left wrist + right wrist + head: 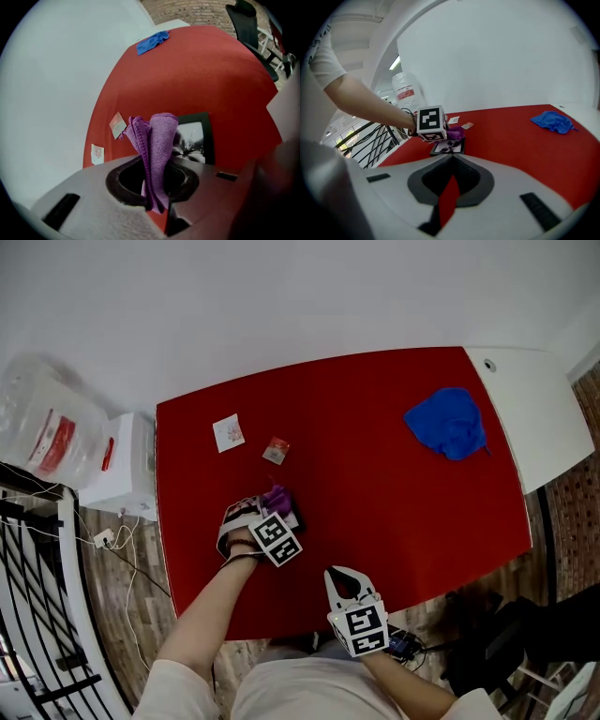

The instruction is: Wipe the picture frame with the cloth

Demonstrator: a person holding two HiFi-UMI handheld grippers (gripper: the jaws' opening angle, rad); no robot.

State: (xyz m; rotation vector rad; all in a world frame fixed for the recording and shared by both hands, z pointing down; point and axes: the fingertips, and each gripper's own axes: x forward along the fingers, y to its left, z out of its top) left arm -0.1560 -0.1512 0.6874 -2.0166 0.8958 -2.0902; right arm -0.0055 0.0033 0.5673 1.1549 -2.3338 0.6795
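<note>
A black picture frame (pixel 194 136) with a black-and-white photo lies flat on the red table (pixel 394 502), left of middle. My left gripper (pixel 265 507) is shut on a folded purple cloth (pixel 157 136), which sticks up out of the jaws just above the frame's left edge. In the head view the cloth (pixel 277 497) and the gripper hide most of the frame. The right gripper view shows the frame (pixel 449 147) under the cloth (pixel 456 132). My right gripper (pixel 343 575) hovers at the table's front edge, jaws together and empty, a short way from the frame.
A crumpled blue cloth (pixel 448 423) lies at the far right of the table. Two small cards (pixel 229 432) (pixel 276 450) lie beyond the frame. A white tabletop (pixel 534 409) adjoins on the right. A plastic bag (pixel 47 423), a white box (pixel 127 465) and a black railing (pixel 37 615) stand left.
</note>
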